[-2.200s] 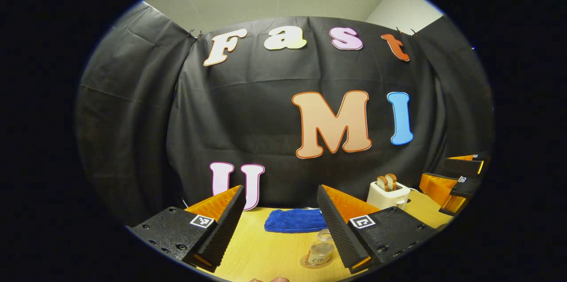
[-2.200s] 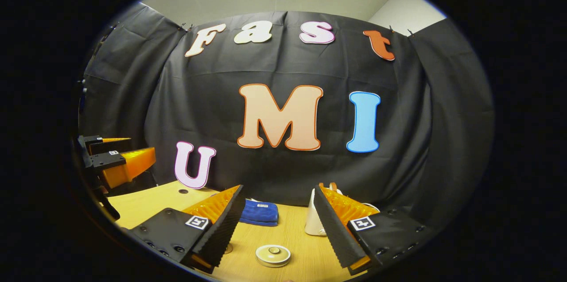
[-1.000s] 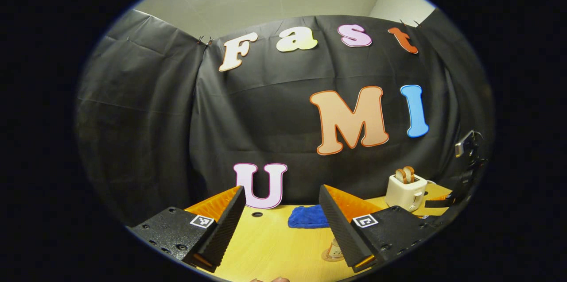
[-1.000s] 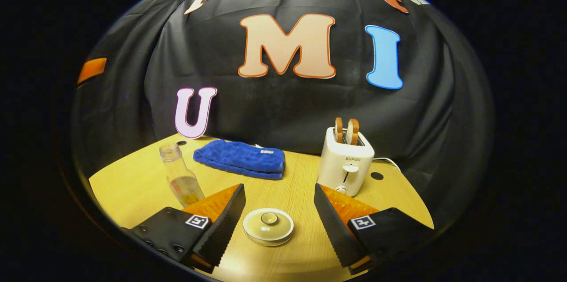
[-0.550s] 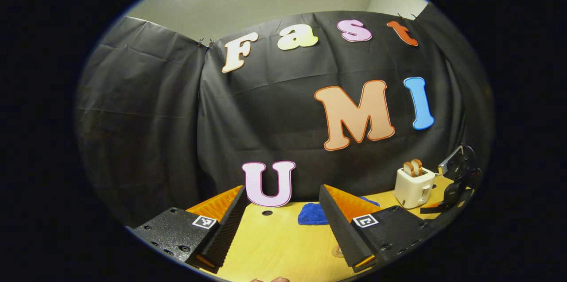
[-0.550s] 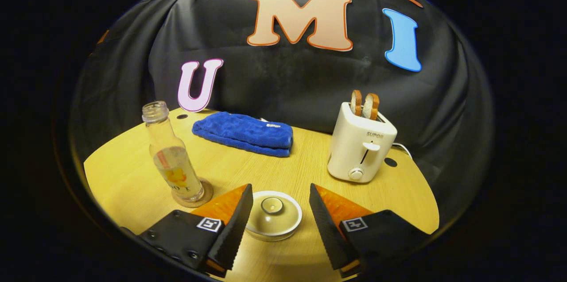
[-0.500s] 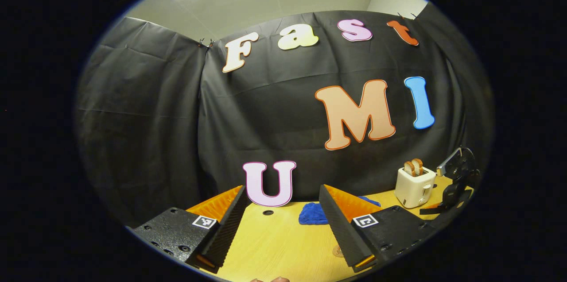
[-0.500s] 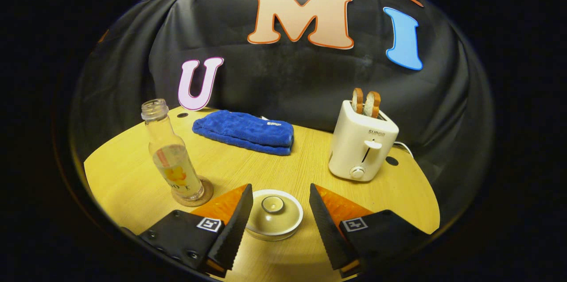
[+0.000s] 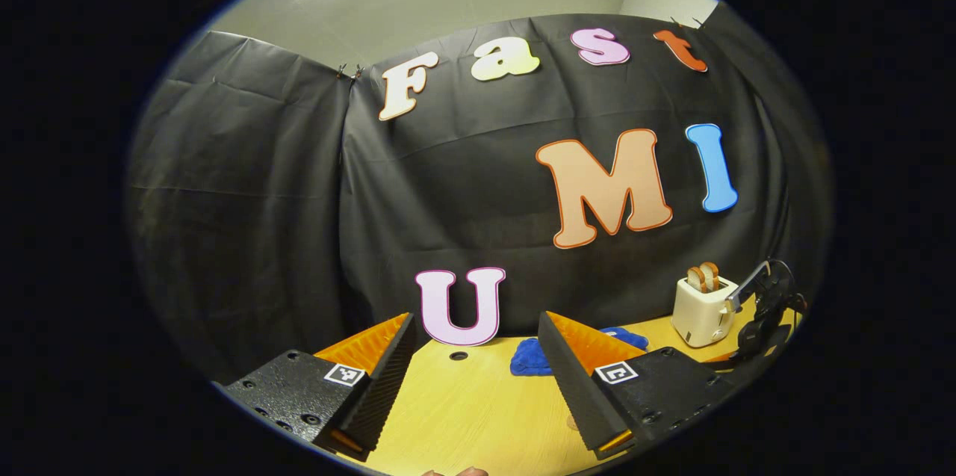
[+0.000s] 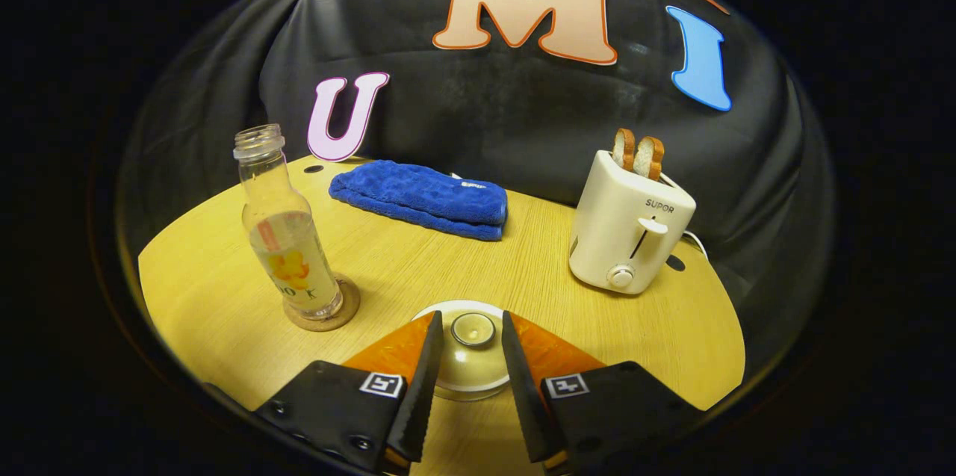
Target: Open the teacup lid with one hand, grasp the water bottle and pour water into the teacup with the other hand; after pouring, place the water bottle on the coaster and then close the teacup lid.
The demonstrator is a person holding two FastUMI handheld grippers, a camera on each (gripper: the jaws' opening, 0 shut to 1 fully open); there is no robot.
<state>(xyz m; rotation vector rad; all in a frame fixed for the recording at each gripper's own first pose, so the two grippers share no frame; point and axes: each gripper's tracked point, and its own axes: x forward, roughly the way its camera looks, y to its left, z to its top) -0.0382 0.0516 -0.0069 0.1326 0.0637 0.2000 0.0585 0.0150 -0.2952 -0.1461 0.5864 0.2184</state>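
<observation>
Right gripper (image 10: 469,356): fingers narrowed either side of the lid knob, a thin gap still visible on each side; not seen pressing on it.
Teacup lid (image 10: 470,371): cream, round, seated flat with its knob (image 10: 473,329) facing straight up; near edge covered by the fingers, and the cup under it cannot be made out.
Water bottle (image 10: 282,229): left of the lid, well apart from it; upright, long axis vertical, uncapped mouth up, standing on the coaster (image 10: 323,308).
Blue towel (image 10: 422,198): folded, beyond the lid toward the wall.
Toaster (image 10: 631,229): right of and beyond the lid, two slices standing in its slots.
Table (image 10: 209,289): pale wood; near edge cut off.
Left gripper (image 9: 474,379): fingers wide apart, nothing between them, over bare table.
Far right past the toaster, left gripper view: a dark piece of gear, too cut off to identify.
</observation>
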